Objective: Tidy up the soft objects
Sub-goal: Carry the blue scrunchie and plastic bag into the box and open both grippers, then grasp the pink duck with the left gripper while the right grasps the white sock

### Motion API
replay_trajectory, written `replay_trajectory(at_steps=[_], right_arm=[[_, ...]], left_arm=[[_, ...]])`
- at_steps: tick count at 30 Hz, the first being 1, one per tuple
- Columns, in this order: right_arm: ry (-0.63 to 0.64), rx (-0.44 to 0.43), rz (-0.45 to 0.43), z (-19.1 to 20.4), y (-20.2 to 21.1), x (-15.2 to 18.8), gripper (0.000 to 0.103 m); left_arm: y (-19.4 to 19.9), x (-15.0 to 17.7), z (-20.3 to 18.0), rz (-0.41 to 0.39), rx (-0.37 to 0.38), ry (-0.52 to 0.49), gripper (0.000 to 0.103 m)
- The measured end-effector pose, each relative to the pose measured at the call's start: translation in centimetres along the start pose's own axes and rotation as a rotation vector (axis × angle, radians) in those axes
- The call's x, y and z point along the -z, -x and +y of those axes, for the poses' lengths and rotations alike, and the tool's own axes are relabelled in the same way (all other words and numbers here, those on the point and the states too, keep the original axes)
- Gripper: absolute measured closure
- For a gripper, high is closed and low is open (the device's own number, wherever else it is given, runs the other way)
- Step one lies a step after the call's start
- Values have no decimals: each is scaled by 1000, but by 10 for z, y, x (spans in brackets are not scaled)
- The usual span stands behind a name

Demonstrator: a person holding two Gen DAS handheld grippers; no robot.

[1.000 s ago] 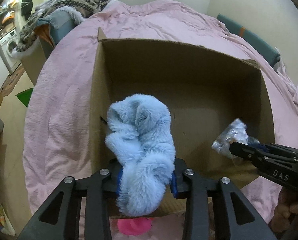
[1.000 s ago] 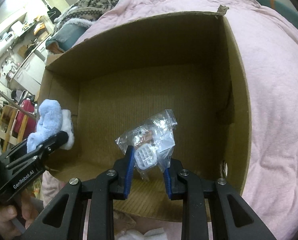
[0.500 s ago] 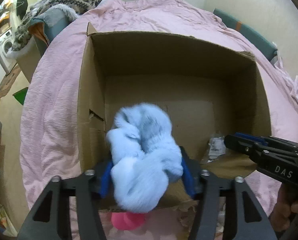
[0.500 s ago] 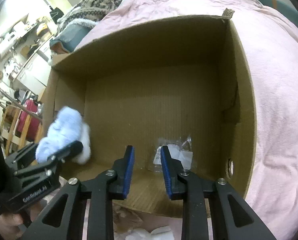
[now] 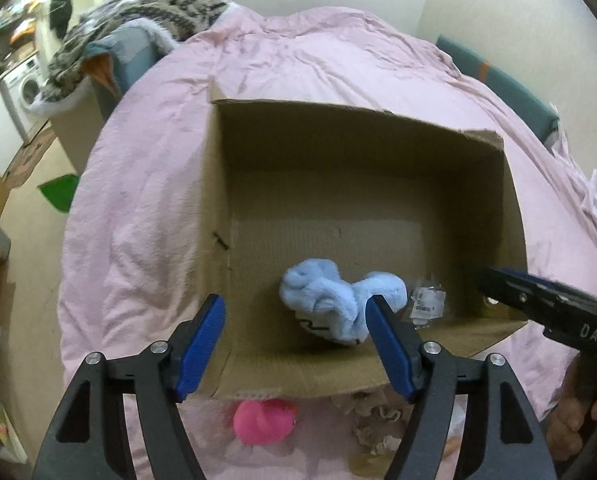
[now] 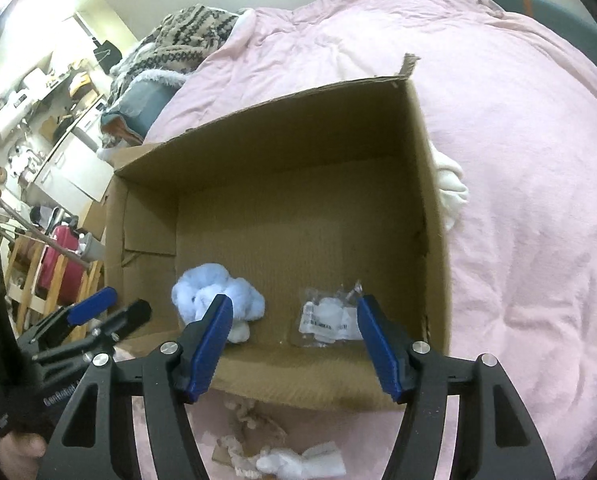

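Observation:
An open cardboard box (image 5: 378,140) (image 6: 278,128) stands on a pink bed cover. A fluffy light-blue soft toy (image 5: 330,300) (image 6: 214,296) lies on the box floor near the front. A clear plastic bag with white pieces (image 5: 426,304) (image 6: 328,318) lies beside it to the right. My left gripper (image 5: 298,344) is open and empty above the front box wall. My right gripper (image 6: 294,348) is open and empty above the same wall; it also shows in the left wrist view (image 5: 538,300).
A pink soft ball (image 5: 264,420) and beige scraps (image 5: 374,424) lie on the bed cover (image 5: 146,200) in front of the box. White soft bits (image 6: 298,462) lie there too. A white soft thing (image 6: 452,188) sits beside the box's right wall. Patterned blankets (image 6: 186,44) are heaped at the back left.
Both grippers opened and drew back. The blue soft toy dropped from the left gripper onto the box floor. The plastic bag dropped from the right gripper beside it.

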State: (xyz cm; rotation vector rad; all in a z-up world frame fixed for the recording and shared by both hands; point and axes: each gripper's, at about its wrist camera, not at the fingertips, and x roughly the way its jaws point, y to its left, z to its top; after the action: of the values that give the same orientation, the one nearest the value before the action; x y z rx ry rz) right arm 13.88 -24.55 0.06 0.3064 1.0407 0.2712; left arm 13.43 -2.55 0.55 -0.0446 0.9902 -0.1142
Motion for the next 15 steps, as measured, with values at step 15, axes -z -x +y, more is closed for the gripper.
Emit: replay_trajectory(at_steps=[15], right_arm=[[-35, -41, 216, -7, 8, 69, 35]], left_arm=[[35, 43, 66, 88, -119, 169, 33]])
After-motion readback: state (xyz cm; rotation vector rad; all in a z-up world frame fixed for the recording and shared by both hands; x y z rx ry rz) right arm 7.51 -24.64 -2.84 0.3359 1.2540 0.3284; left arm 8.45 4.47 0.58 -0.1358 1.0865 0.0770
